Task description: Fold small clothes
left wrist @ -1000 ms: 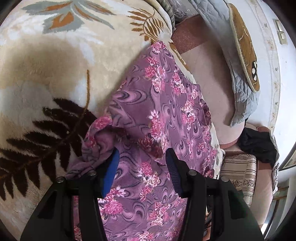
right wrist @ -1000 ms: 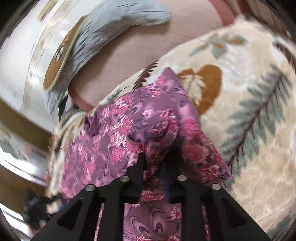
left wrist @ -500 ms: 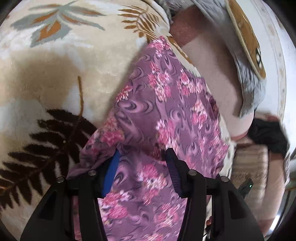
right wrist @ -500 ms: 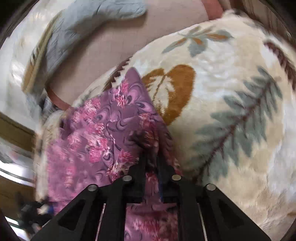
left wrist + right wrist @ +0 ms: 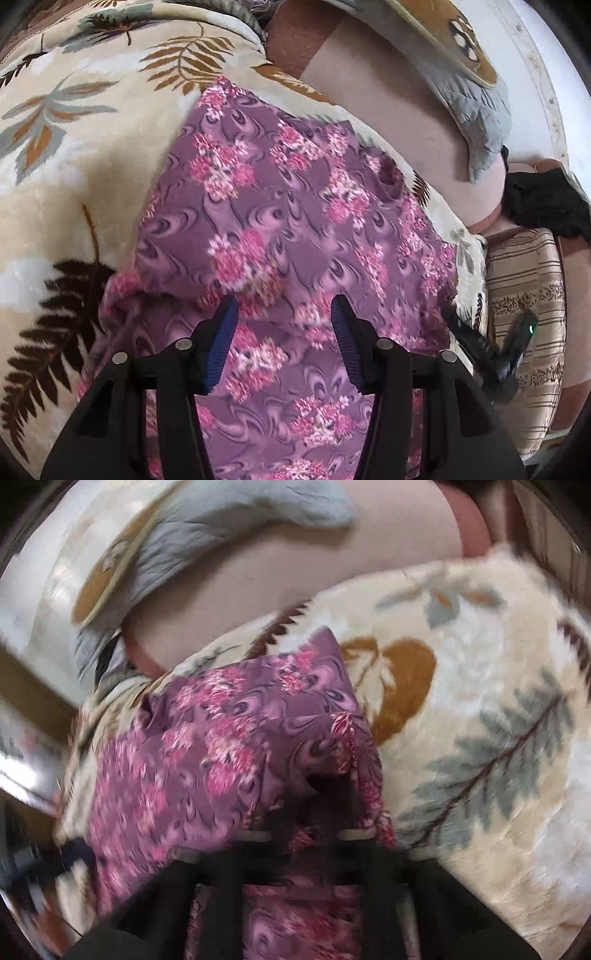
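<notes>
A purple garment with pink flowers [image 5: 280, 221] lies spread on a cream blanket with a leaf pattern [image 5: 92, 155]. My left gripper [image 5: 282, 325] hovers over the garment's near half. Its blue-padded fingers [image 5: 221, 332] stand apart, with flat cloth under them and nothing pinched. In the blurred right wrist view the garment [image 5: 207, 746] is bunched up around my right gripper [image 5: 317, 797]. That gripper is shut on a raised fold of it, and cloth drapes over the fingertips and hides them.
A pink mattress [image 5: 399, 110] borders the blanket, with a grey quilted cover [image 5: 476, 103] on it. A striped cushion [image 5: 524, 295] and dark cloth [image 5: 543, 199] lie at the right. A black tool with a green light [image 5: 513, 343] sits at the garment's right edge.
The right jaws have closed onto a fold of the garment and lifted it slightly. The left gripper has pulled back and rolled, and the fold that lay at its left finger now lies flatter.
</notes>
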Motion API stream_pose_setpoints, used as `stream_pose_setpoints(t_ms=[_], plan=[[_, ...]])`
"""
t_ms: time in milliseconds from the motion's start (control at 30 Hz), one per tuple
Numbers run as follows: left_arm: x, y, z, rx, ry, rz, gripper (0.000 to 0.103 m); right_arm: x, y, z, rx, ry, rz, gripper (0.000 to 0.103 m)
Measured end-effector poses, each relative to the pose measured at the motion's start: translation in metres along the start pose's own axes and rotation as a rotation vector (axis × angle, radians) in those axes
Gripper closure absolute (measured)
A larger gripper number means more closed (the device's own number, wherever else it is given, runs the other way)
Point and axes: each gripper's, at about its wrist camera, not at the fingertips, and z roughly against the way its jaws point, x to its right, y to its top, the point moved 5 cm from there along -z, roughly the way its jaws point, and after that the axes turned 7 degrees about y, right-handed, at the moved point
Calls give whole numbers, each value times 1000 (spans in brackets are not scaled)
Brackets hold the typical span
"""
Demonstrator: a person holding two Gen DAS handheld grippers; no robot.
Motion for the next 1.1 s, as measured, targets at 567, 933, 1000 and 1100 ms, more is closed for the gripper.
stream_pose_setpoints(t_ms=[567,933,1000,1100], plan=[[-27,18,-2,9,16,21,51,26,3,7,9,34,-158,101],[-6,1,-9,26,138,-196,42,9,2,38,100,15,-26,82],[-2,-10,-7,19,111,-204,38,9,-9,48,100,55,-36,67],[-7,-32,-29,-51,153,-200,37,22,-46,16,-84,15,-77,67]])
